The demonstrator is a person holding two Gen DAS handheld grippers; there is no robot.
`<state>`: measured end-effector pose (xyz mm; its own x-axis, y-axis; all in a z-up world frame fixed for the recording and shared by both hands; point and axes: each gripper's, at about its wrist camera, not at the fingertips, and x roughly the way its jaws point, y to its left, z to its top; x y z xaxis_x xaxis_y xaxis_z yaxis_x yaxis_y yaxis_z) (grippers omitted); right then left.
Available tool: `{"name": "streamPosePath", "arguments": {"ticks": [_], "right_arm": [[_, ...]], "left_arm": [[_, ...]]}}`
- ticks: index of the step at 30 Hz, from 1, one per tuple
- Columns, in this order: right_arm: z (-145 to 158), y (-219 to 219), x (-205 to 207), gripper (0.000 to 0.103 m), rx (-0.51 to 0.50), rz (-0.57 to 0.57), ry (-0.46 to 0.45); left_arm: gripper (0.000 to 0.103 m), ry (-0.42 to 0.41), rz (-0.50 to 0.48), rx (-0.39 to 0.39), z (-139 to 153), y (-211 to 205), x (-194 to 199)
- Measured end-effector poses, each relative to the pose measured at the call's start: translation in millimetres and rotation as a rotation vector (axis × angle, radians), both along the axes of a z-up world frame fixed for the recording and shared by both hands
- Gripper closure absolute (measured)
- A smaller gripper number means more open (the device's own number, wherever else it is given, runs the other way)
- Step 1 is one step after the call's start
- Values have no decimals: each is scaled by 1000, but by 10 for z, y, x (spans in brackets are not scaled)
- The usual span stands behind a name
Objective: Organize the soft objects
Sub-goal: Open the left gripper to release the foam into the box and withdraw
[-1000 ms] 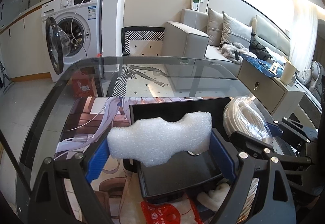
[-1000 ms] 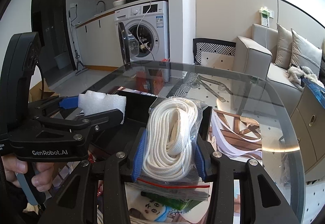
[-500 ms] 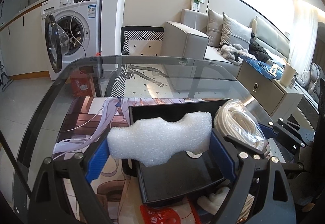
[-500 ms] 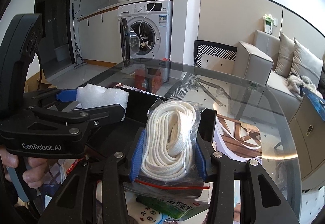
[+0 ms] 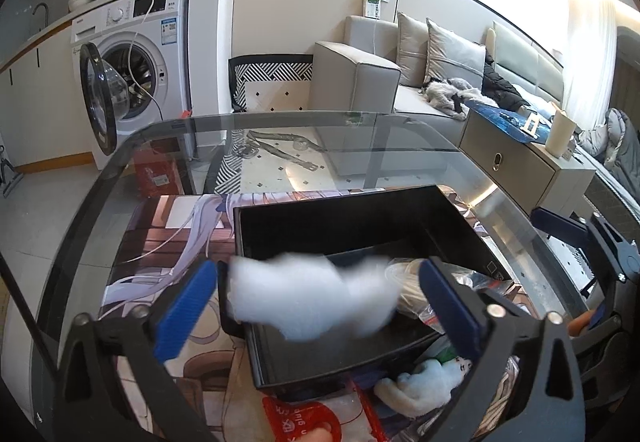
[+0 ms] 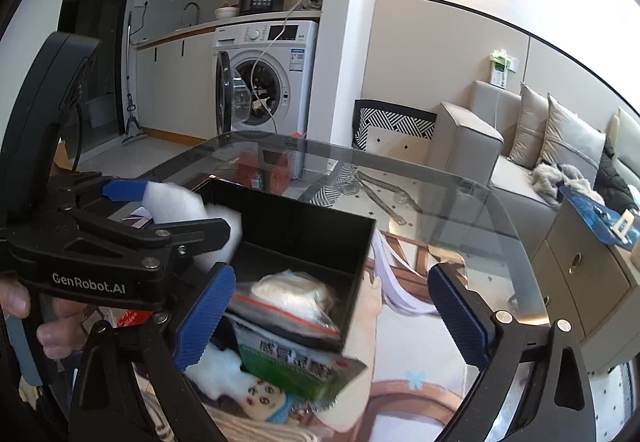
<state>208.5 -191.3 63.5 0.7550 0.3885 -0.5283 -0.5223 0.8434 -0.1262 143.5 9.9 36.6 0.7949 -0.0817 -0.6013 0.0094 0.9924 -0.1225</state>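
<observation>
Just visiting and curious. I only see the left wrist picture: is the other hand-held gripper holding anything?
Observer: No. The right hand-held gripper is open, with nothing between its fingers.
Visitor: Where is the rope, then?
Observer: The bagged rope lies loose inside the black box.
Visitor: Is anything printed on the left one?
Observer: Yes. The left hand-held gripper reads GenRobot.AI on its side.

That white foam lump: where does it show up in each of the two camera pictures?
Left wrist view: the white foam piece is low and central, blurred, between the left gripper's blue fingers, over the black box.
Right wrist view: the foam sits at mid-left, at the box's left edge, partly behind the left gripper's black frame.
Shared landmark: the washing machine.
</observation>
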Motion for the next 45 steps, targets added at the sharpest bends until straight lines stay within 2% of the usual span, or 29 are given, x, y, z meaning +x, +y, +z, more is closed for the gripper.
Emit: {"name": "streamPosePath", "arguments": {"ticks": [9, 18, 25, 30, 45], "right_arm": [[20, -232, -191, 2, 53, -15, 27], [-25, -340, -430, 1, 97, 24, 88], [-149, -340, -535, 1, 54, 30, 127], [-144, -330, -587, 1, 57, 25, 101], [-414, -339, -704, 1, -4, 63, 209]], "left_arm": [[0, -13, 3, 18, 24, -11, -131], [0, -20, 4, 13, -1, 86, -477], [0, -8, 0, 39, -102, 123, -681], [0, 1, 0, 41, -150, 165, -795], [0, 33, -43, 30, -246, 147, -1015]]}}
